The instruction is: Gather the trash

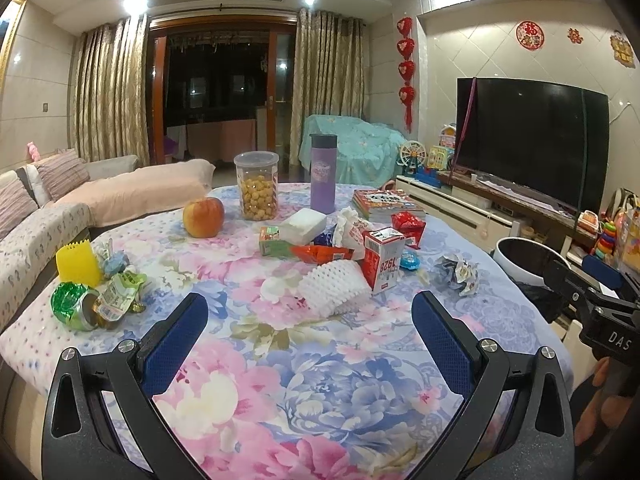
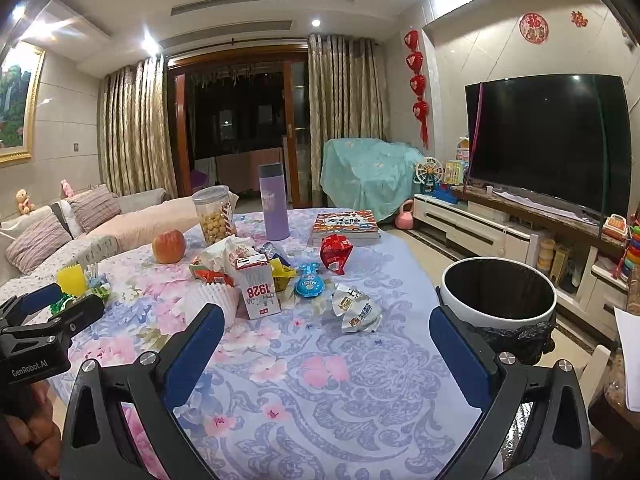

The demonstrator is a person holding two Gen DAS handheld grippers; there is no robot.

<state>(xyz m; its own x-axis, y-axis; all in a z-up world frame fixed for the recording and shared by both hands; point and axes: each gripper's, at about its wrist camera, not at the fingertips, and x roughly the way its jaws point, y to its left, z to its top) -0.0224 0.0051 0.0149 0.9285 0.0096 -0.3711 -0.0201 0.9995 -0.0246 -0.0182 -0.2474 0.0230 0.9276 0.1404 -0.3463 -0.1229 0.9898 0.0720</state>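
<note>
Blue-padded and spread wide, the left tongs (image 1: 310,320) hover empty over the near part of the flowered bench (image 1: 320,380). The right tongs (image 2: 326,334) are likewise parted with nothing between their pads, above the bench's near right side.

Just ahead of the left tongs lies a white foam fruit net (image 1: 334,286), touching a red-and-white carton (image 1: 382,258) marked 1928 that stands behind it to the right. Around the carton is a heap of litter: an orange wrapper (image 1: 322,254), a green box (image 1: 274,240), crumpled white paper (image 1: 352,230), a red packet (image 1: 408,226) and a small blue blister pack (image 2: 309,282). A crumpled foil wrapper (image 2: 356,310) lies apart from the heap, straight ahead of the right tongs and between the carton and the bin (image 2: 500,292). That white bin, lined with a black bag, stands on the floor just off the bench's right edge, its mouth open.

At the bench's left edge lie a green can (image 1: 76,308) on its side, a green-white wrapper (image 1: 118,292) against it, and a yellow comb-like piece (image 1: 78,266).

Farther back stand an apple (image 1: 203,217), a clear jar of yellow snacks (image 1: 256,186), a purple flask (image 1: 323,174), a white tissue pack (image 1: 304,224) and a stack of books (image 1: 386,204), all behind the litter. A sofa flanks the left, a television the right.
</note>
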